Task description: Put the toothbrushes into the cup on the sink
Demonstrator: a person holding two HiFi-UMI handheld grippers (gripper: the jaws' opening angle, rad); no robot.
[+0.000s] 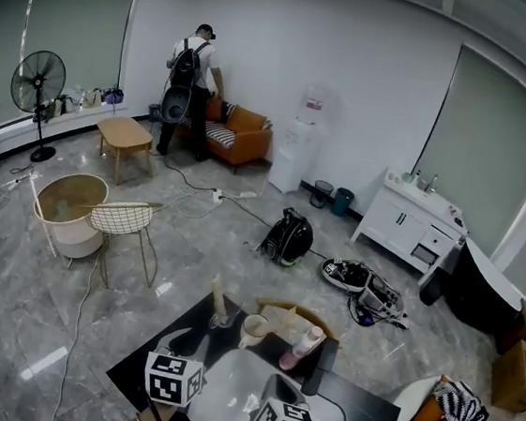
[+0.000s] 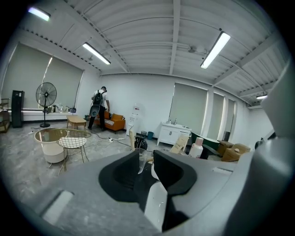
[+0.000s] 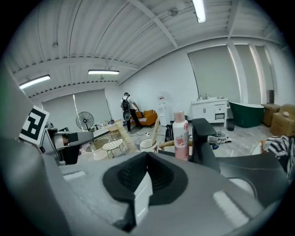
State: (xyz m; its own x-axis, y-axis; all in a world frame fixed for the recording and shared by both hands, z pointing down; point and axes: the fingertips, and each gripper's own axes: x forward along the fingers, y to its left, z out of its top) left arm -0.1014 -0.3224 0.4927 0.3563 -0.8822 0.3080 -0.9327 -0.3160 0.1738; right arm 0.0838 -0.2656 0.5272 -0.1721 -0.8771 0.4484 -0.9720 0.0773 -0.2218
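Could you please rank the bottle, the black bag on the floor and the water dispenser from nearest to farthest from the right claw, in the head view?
1. Bottle, directly ahead.
2. Black bag, farther out, mid-room.
3. Water dispenser, at the room's far end.

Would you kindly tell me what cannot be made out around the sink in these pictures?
Head view: sink basin, partly covered by the tongs' marker cubes.
Head view: what the cup holds, too small.
Right gripper view: label print on the pink bottle, too small and blurred.
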